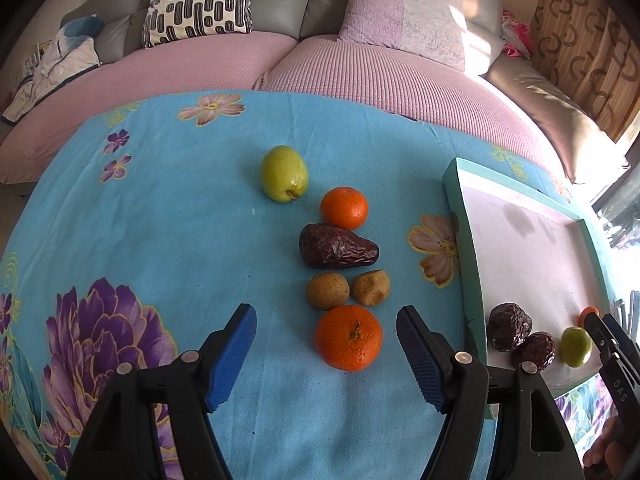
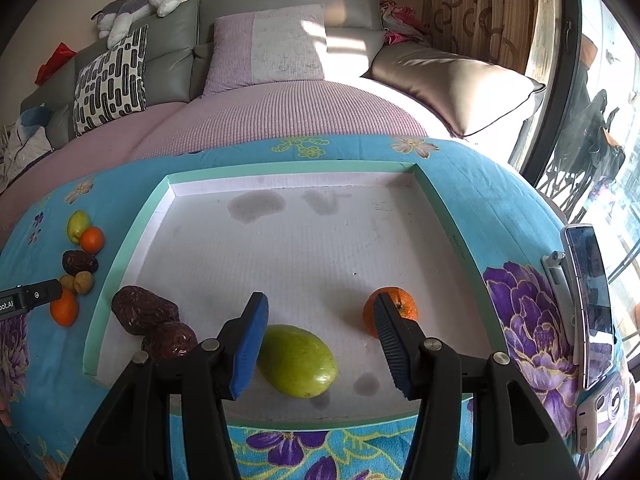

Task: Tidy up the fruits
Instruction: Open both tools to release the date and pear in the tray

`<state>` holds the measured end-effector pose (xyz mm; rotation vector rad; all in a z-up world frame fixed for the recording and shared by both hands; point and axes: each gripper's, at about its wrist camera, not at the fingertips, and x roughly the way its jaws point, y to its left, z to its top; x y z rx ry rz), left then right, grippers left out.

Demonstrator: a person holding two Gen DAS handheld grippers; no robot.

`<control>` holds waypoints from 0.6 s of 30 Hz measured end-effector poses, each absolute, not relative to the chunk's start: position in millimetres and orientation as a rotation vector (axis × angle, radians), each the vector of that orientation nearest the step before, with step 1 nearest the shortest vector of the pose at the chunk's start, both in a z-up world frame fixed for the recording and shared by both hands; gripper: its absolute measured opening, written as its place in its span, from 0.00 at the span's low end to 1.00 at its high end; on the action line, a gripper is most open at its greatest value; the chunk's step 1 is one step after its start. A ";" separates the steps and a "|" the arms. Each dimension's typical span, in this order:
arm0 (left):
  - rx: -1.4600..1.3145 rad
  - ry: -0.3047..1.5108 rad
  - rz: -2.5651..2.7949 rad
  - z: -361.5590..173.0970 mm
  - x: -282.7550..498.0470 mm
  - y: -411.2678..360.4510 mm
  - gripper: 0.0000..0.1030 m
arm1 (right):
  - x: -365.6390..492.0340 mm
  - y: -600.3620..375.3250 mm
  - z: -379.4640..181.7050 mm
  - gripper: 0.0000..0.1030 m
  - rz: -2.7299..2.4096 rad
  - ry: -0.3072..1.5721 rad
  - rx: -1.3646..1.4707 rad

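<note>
Blue floral tablecloth (image 1: 168,216) over the tabletop, pink-covered sofa (image 1: 360,80) behind. Six fruits loose in a line mid-table: green pear (image 1: 284,173) farthest, then small orange (image 1: 344,207), wrinkled dark date (image 1: 336,247), two brown round fruits (image 1: 328,291) (image 1: 371,287) side by side, large orange (image 1: 348,337) nearest. Left gripper (image 1: 326,354) spread wide, the large orange between its fingers, untouched. Green-rimmed tray (image 2: 132,240) toward the right edge, already holding four: two dates (image 2: 144,315) (image 2: 170,340) touching at its near left corner, green fruit (image 2: 298,361) at the near edge, orange (image 2: 394,312) beside it. Right gripper (image 2: 320,342) open over the tray, gripping nothing. Judged somewhat under halfway: four in, six left. Phone (image 2: 592,304) propped at the right edge.
</note>
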<state>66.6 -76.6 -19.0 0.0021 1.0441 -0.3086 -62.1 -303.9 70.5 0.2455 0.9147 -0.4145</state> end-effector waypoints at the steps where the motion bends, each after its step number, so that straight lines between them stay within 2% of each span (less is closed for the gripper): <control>1: 0.002 1.043 -0.308 -18.5 66.4 -76.5 0.74 | -62.1 -303.9 71.3 0.54 -0.415 0.910 0.246; 18: 0.005 1.039 -0.308 -16.9 66.0 -74.8 0.74 | -61.4 -304.4 69.0 0.54 -0.424 0.919 0.240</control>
